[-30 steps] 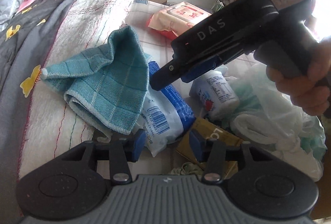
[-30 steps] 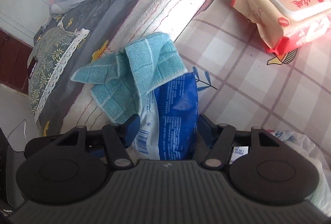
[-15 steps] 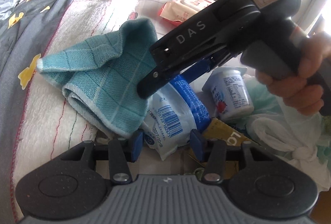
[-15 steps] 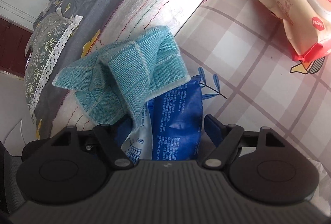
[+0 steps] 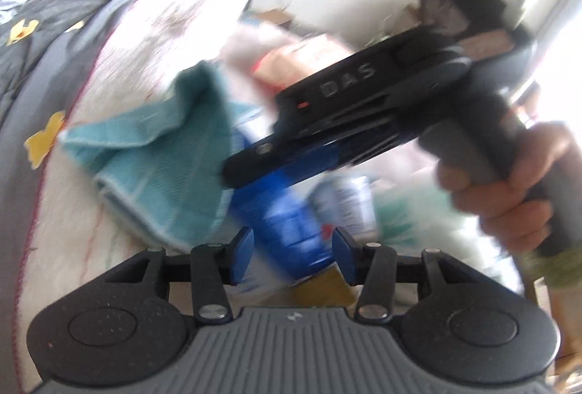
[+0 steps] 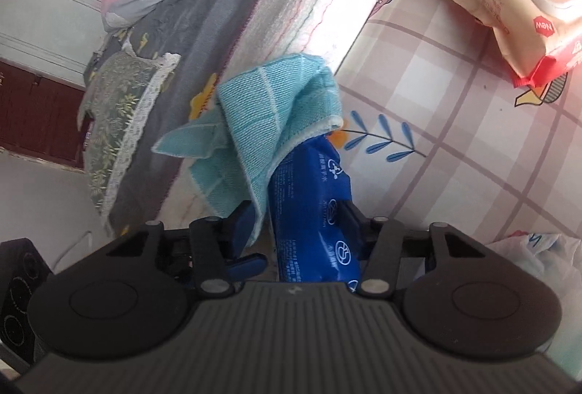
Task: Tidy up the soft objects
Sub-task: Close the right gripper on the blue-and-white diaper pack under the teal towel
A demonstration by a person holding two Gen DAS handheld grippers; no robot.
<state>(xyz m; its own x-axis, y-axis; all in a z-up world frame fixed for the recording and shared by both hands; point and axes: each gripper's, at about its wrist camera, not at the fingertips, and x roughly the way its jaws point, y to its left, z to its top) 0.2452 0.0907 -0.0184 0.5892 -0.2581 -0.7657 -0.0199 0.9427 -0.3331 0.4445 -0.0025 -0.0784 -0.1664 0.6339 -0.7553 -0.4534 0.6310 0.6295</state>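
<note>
Daylight blew out the left view's right edge, and motion blur smeared it; the right view stayed sharp, with fisheye-bent edges

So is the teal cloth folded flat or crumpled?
Crumpled: the teal cloth is bunched in loose folds, draped over the blue packet in the right gripper.

Now clamped between the right gripper (image 6: 296,230) fingers: blue packet (image 6: 314,212) and a fold of teal cloth (image 6: 271,124), both seemingly lifted, earlier loosely between spread jaws.
</note>
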